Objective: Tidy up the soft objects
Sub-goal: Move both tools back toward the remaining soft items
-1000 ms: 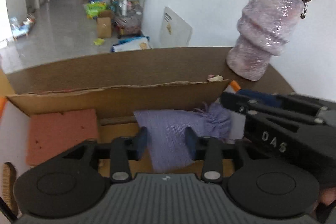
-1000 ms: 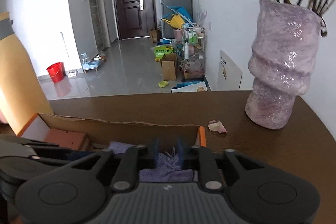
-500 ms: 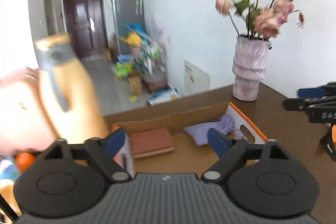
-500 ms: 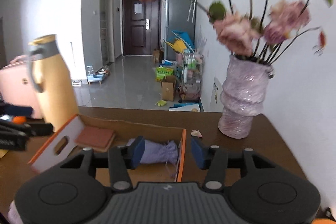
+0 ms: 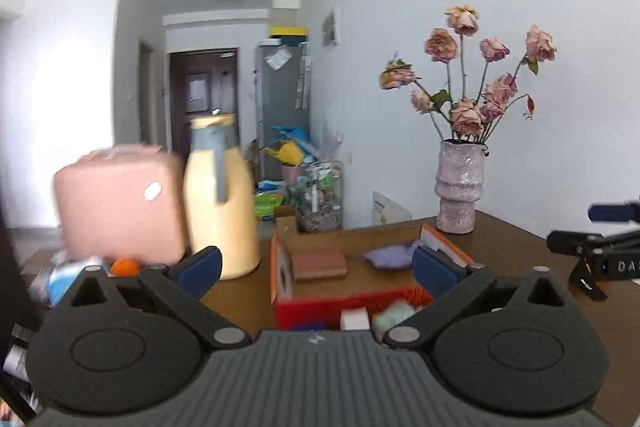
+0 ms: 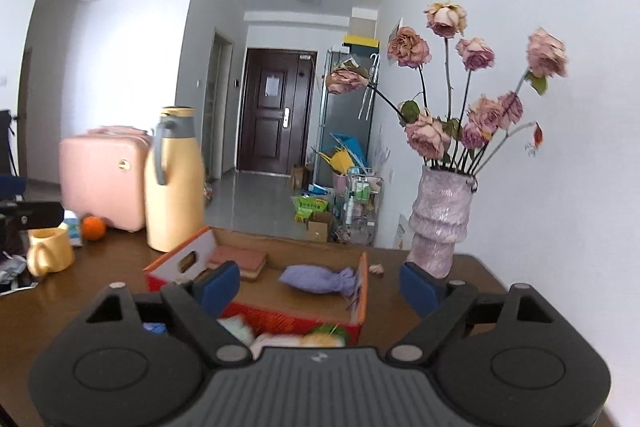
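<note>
An open cardboard box (image 5: 282, 267) (image 6: 362, 291) with orange rims sits on the brown table. Inside it lie a folded purple cloth (image 5: 388, 255) (image 6: 318, 278) and a reddish-brown sponge block (image 5: 319, 263) (image 6: 240, 258). Several small soft things, pale green (image 5: 394, 317) and white, lie in front of the box, blurred; they also show in the right wrist view (image 6: 320, 337). My left gripper (image 5: 316, 269) is open and empty, held back above the near side of the box. My right gripper (image 6: 320, 285) is open and empty, also back from the box.
A purple vase (image 5: 459, 187) (image 6: 442, 219) with dried roses stands at the back right. A yellow thermos (image 5: 220, 195) (image 6: 174, 183), a pink case (image 5: 120, 203) (image 6: 102, 175), an orange (image 6: 93, 227) and a yellow mug (image 6: 48, 251) stand to the left.
Both grippers have let go of the purple cloth, opened wide and drawn back and up from the box. The cloth now lies in the box.
</note>
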Demonstrator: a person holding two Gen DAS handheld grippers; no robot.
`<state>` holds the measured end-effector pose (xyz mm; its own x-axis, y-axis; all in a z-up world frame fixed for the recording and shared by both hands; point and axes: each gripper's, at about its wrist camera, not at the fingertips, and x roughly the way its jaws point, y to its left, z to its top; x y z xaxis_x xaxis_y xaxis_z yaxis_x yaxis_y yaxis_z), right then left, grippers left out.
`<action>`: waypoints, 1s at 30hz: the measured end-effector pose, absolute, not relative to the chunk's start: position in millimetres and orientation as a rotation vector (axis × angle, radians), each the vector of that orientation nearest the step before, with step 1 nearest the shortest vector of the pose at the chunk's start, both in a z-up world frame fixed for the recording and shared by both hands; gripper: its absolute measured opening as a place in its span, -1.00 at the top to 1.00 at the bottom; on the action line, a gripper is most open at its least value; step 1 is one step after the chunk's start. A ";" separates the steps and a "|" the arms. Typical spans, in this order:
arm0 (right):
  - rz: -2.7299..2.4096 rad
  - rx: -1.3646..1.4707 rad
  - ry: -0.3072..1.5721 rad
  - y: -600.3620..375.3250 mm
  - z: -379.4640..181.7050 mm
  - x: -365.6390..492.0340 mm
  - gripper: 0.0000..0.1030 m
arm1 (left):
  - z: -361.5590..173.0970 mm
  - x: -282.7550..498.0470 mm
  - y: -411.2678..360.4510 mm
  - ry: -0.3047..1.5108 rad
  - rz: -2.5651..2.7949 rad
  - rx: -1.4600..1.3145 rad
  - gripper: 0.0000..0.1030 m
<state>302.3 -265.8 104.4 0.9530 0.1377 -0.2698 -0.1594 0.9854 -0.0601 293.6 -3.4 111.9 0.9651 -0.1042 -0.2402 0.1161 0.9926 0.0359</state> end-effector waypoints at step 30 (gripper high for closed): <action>0.236 0.030 0.358 -244.4 -8.0 112.7 -0.71 | -3.4 121.1 25.4 0.369 -0.076 0.020 -1.00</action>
